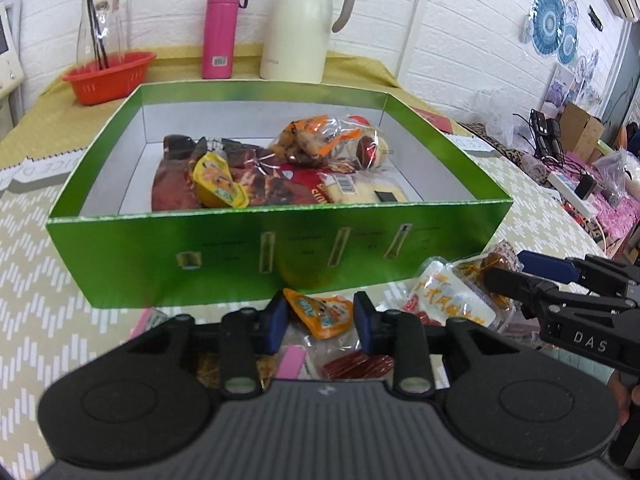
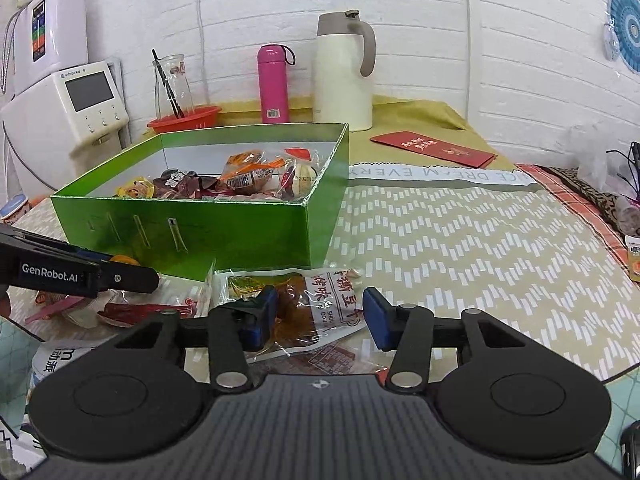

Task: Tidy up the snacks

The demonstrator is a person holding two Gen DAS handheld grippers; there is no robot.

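Two snacks are being picked up from the tabletop (image 2: 460, 240) for the half-filled green box (image 1: 280, 248). The left tongs (image 1: 320, 318) stand narrowly open around an orange packet (image 1: 322, 312) lying at 6 o'clock of the box, pads not visibly pressing. The right tongs (image 2: 320, 318) gape wide astride a clear bag of brown snacks (image 2: 304, 312) at the box's 5 o'clock. Next, each must pinch firmly, then lift over the near wall.
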